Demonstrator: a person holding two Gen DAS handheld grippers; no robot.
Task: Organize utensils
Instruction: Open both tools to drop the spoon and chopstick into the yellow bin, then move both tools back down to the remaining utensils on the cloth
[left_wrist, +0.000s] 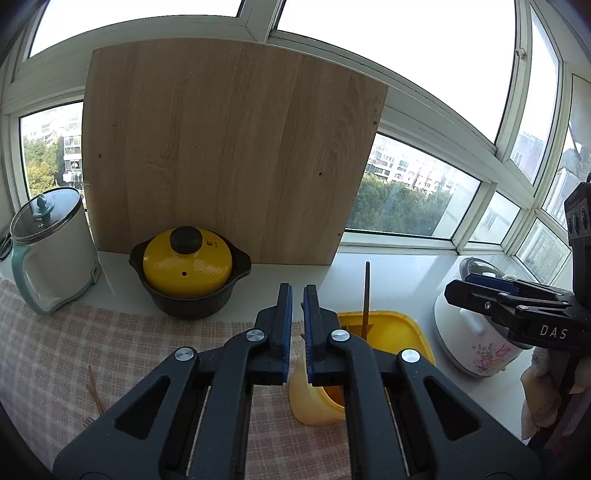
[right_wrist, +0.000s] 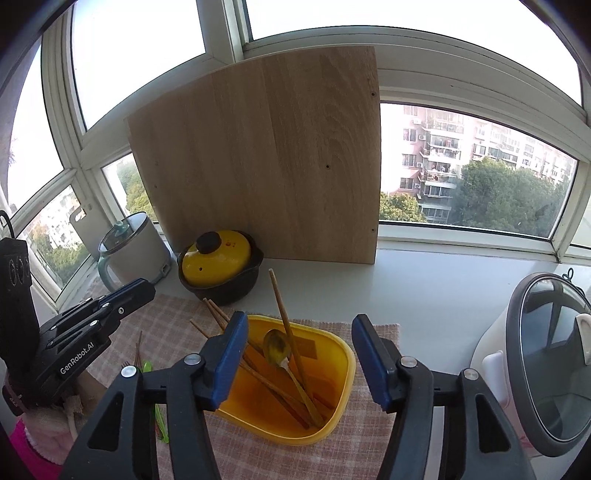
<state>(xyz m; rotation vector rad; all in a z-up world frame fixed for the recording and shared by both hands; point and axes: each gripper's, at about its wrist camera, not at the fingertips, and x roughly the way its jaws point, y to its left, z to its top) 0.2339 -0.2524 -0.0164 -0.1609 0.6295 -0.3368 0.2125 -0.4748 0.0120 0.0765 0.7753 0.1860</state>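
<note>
A yellow box (right_wrist: 332, 413) sits on the checked cloth and holds several wooden chopsticks (right_wrist: 286, 325) and a spoon (right_wrist: 277, 349). It also shows in the left wrist view (left_wrist: 402, 332), with one chopstick (left_wrist: 366, 295) standing up out of it. My right gripper (right_wrist: 299, 354) is open and empty, just above the box's near side. My left gripper (left_wrist: 297, 325) is nearly closed with a narrow gap and nothing between its fingers, at the box's left rim. It shows at the left of the right wrist view (right_wrist: 140, 291). More utensils, a green one (right_wrist: 147, 367) and a thin brown stick (left_wrist: 94, 391), lie on the cloth left of the box.
A black pot with a yellow lid (left_wrist: 188, 271) stands behind the cloth (left_wrist: 74, 350). A wooden board (left_wrist: 229, 155) leans on the window. A white kettle (left_wrist: 51, 247) is at the left, a white rice cooker (right_wrist: 546, 369) at the right.
</note>
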